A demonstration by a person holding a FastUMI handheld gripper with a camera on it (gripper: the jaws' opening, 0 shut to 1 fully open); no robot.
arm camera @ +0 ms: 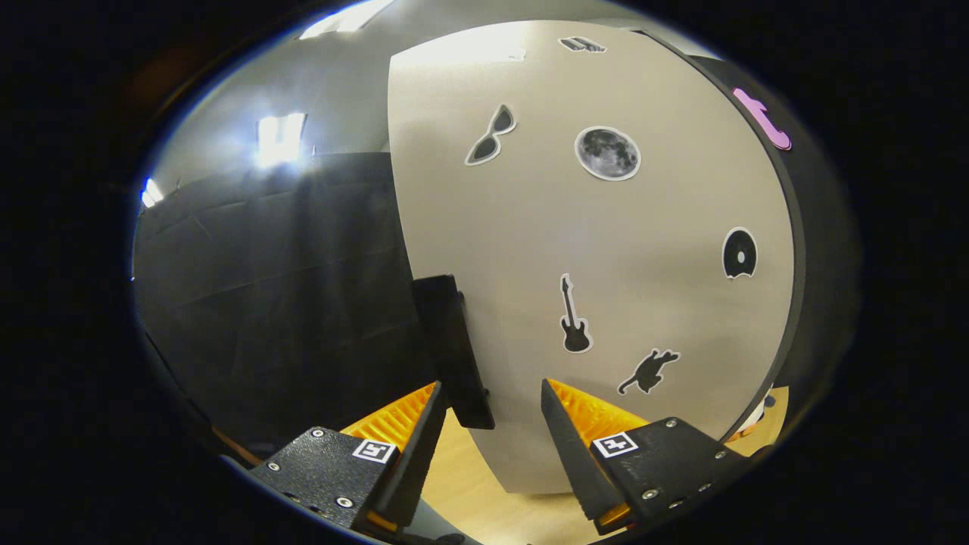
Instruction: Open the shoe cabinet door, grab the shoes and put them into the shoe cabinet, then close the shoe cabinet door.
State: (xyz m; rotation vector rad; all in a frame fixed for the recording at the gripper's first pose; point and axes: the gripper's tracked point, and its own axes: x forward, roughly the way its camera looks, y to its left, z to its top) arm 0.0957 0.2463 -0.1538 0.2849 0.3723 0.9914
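Claw (492,409): fingers spread apart, nothing gripped. Each finger carries a small square marker tag near its base. The gap between the tips is wider than the handle that sits in it.

Between the fingers, nearer the left one: black door handle (453,350), a flat upright bar fixed to the left edge of the shoe cabinet door (606,250). The handle's lower end reaches down to about the left fingertip; contact with that finger is possible, but I cannot tell for certain from this angle. The right finger stands clear of it, in front of the door face.

Below and between the fingers: light wooden floor (484,492), which the door's lower edge comes close to.

Just ahead: the door itself, pale grey-beige, flat, upright. Stickers on its face: a guitar (574,316) just beyond the right finger, a dark animal shape (649,371) beside it, a disc (739,253) farther right, a moon (607,153) and sunglasses (491,135) higher up, and one more small sticker (581,45) near the top edge, too distorted to identify.

Right of the door: a dark cabinet edge (795,250) following the door's rim.

Beyond, left of the handle: black cloth wall (272,288), with ceiling lights (278,138) above it.
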